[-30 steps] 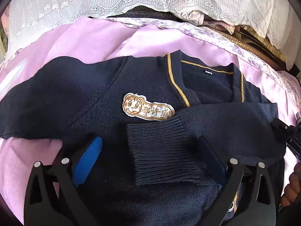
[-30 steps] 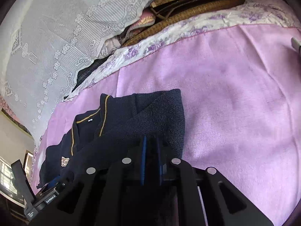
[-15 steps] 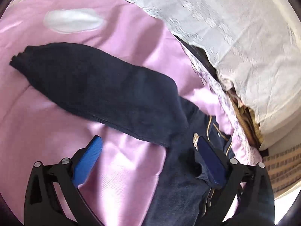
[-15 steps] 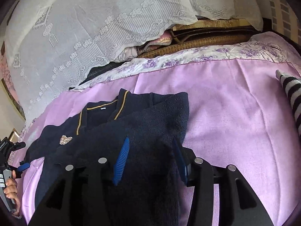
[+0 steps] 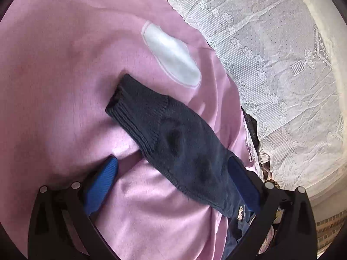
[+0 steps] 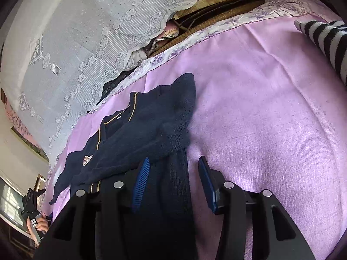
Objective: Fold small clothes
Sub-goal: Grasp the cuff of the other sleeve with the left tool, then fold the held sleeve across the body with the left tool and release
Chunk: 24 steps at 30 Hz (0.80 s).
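A small navy knit cardigan [image 6: 138, 134] with gold trim and a chest badge lies on a pink sheet [image 6: 271, 112]. One sleeve is folded across its front. Its other sleeve [image 5: 173, 138] stretches out flat over the sheet in the left wrist view, ribbed cuff farthest away. My left gripper [image 5: 173, 173] is open and empty, straddling this sleeve near the shoulder. My right gripper [image 6: 173, 171] is open and empty, above the cardigan's right side edge. The left gripper also shows in the right wrist view [image 6: 32, 201], held at the cardigan's far side.
A white lace cover [image 5: 282, 69] drapes the bed's far side, with a woven mat [image 6: 216, 17] beside it. A white patch [image 5: 173, 58] marks the sheet beyond the cuff. A black-and-white striped garment [image 6: 325, 41] lies at the right.
My right gripper opened and let go of the folded sleeve. My left gripper swung left from the cardigan's front toward the outstretched sleeve and now faces its cuff.
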Each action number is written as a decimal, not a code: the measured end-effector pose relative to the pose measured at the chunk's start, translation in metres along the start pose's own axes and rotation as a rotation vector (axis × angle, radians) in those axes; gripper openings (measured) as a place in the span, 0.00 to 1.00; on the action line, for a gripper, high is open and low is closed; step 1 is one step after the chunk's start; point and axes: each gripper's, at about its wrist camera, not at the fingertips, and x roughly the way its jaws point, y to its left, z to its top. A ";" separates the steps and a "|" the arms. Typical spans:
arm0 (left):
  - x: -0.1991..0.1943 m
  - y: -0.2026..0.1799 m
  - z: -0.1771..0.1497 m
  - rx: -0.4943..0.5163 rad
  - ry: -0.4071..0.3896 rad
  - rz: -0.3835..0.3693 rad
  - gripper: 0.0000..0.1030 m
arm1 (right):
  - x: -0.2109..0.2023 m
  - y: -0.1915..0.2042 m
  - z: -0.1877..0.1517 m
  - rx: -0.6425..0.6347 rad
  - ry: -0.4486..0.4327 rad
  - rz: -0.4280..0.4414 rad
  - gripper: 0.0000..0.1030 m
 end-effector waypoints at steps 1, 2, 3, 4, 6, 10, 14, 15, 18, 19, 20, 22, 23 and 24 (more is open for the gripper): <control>0.000 -0.002 0.002 0.007 -0.012 0.004 0.95 | 0.001 0.003 -0.002 -0.017 0.001 -0.012 0.46; 0.001 -0.004 0.005 0.022 -0.024 0.013 0.95 | 0.002 0.007 -0.003 -0.032 0.002 -0.019 0.48; 0.003 -0.007 0.009 0.044 -0.035 0.028 0.94 | 0.003 0.008 -0.003 -0.041 0.005 -0.020 0.49; 0.005 -0.010 0.012 0.068 -0.051 0.057 0.86 | 0.003 0.009 -0.003 -0.044 0.008 -0.020 0.49; 0.008 -0.010 0.017 0.107 -0.077 0.127 0.63 | 0.005 0.008 -0.002 -0.041 0.011 -0.018 0.49; 0.006 0.005 0.027 0.051 -0.081 0.124 0.17 | 0.005 0.008 -0.003 -0.050 0.014 -0.023 0.49; -0.009 0.004 0.027 0.012 -0.084 0.067 0.07 | 0.007 0.010 -0.003 -0.059 0.018 -0.030 0.50; -0.017 -0.005 0.024 0.049 -0.107 0.076 0.06 | 0.007 0.010 -0.003 -0.060 0.018 -0.031 0.50; -0.038 -0.046 0.010 0.203 -0.175 0.092 0.06 | 0.006 0.010 -0.003 -0.061 0.015 -0.032 0.49; -0.043 -0.060 0.002 0.256 -0.190 0.085 0.06 | 0.006 0.011 -0.002 -0.063 0.012 -0.034 0.49; -0.048 -0.074 -0.006 0.308 -0.204 0.075 0.06 | 0.005 0.012 -0.002 -0.066 0.009 -0.037 0.49; -0.055 -0.100 -0.025 0.402 -0.219 0.041 0.06 | 0.001 0.017 -0.002 -0.081 -0.005 -0.042 0.49; -0.057 -0.113 -0.036 0.449 -0.224 0.026 0.06 | -0.001 0.021 -0.001 -0.086 -0.012 -0.032 0.50; -0.057 -0.125 -0.046 0.489 -0.225 0.014 0.06 | -0.004 0.026 -0.001 -0.083 -0.015 -0.008 0.50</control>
